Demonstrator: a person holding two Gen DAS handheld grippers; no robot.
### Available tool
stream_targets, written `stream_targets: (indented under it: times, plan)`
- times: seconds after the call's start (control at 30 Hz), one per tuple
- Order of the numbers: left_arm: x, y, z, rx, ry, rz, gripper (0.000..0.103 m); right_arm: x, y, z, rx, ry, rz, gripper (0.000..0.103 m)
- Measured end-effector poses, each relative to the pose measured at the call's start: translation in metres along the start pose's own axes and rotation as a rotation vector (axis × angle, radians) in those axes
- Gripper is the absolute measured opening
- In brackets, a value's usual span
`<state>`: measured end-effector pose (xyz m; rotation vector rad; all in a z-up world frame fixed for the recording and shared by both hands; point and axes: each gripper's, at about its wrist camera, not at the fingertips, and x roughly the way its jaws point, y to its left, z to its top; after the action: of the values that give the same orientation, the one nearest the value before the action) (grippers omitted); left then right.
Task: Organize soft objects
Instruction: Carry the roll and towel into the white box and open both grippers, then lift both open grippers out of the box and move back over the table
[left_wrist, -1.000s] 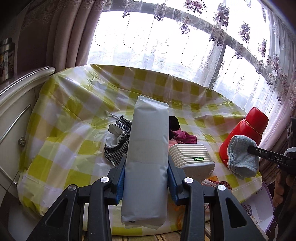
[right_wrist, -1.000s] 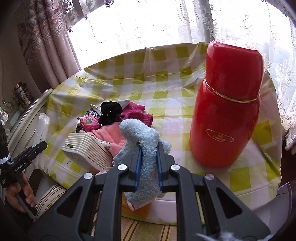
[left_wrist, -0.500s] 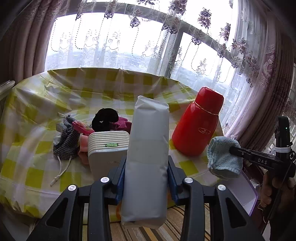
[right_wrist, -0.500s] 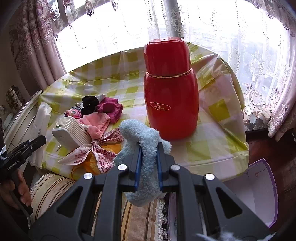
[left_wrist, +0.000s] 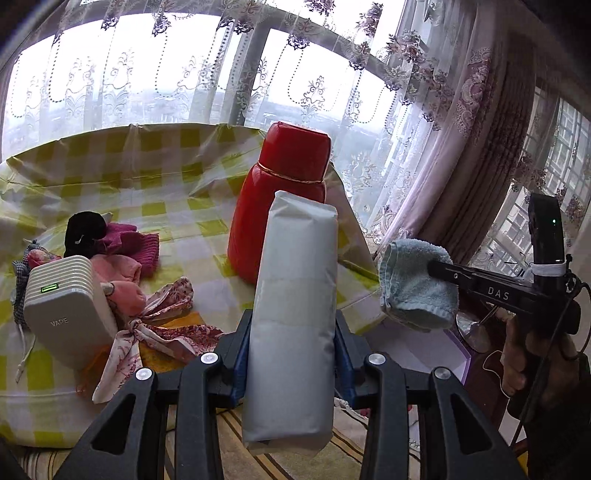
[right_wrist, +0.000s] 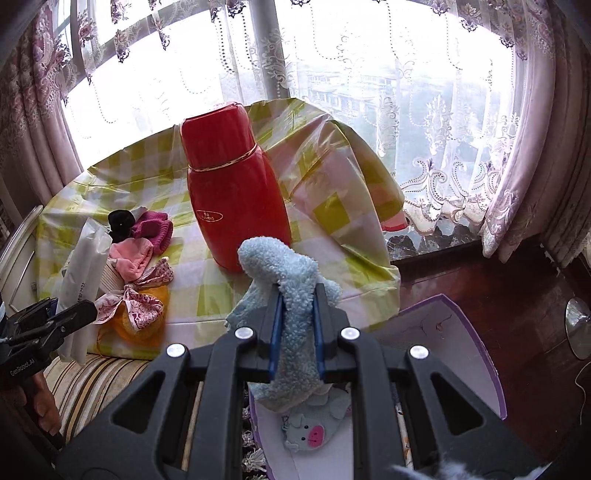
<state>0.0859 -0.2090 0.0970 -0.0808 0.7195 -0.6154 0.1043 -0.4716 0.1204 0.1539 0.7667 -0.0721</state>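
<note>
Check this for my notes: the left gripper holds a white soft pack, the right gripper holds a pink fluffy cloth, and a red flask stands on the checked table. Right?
Wrong on one point: the fluffy cloth in the right gripper is light blue, not pink, as the right wrist view shows. The rest stands: the left gripper holds the white soft pack and the red flask stands on the checked table.

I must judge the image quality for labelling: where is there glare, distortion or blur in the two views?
Left wrist view: the window is overexposed, the grey packet is sharp, and the fisheye bends the curtain. Right wrist view: bright backlight through the lace, the red flask shows only soft highlights, the blue sock is sharp, and the corners are dark.
</note>
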Motion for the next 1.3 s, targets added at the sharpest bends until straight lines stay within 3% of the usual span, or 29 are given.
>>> stream_targets:
  times: [0.17,0.47,0.57,0.67,0.8,0.97,1.07,1.13,1.2,1.3]
  plan:
    - [0.019,-0.035,-0.003,0.038,0.039,-0.078,0.040,-0.006,-0.028,-0.007,0.042,0.010,-0.067,0.018]
    - [0.054,-0.092,-0.001,0.213,0.093,-0.152,0.041,-0.014,-0.065,-0.018,0.126,0.026,-0.111,0.022]
    - [0.066,-0.105,0.000,0.265,0.101,-0.171,0.045,-0.015,-0.071,-0.019,0.142,0.030,-0.121,0.022]
    - [0.080,-0.104,0.002,0.276,0.114,-0.109,0.064,-0.015,-0.076,-0.021,0.158,0.035,-0.127,0.032]
    - [0.080,-0.092,0.001,0.236,0.125,-0.100,0.064,-0.015,-0.079,-0.024,0.156,0.040,-0.134,0.042]
    - [0.069,-0.084,0.000,0.210,0.105,-0.072,0.064,-0.011,-0.075,-0.025,0.151,0.052,-0.121,0.045]
    - [0.063,-0.078,-0.001,0.188,0.077,-0.047,0.068,-0.014,-0.067,-0.024,0.127,0.040,-0.112,0.055]
    - [0.059,-0.078,-0.002,0.185,0.060,-0.034,0.072,-0.017,-0.060,-0.023,0.101,0.022,-0.121,0.069]
    - [0.052,-0.076,-0.005,0.178,0.058,-0.057,0.075,-0.019,-0.052,-0.021,0.066,0.004,-0.134,0.075]
    - [0.043,-0.071,-0.006,0.179,0.037,-0.024,0.075,-0.023,-0.035,-0.017,0.001,-0.032,-0.174,0.081]
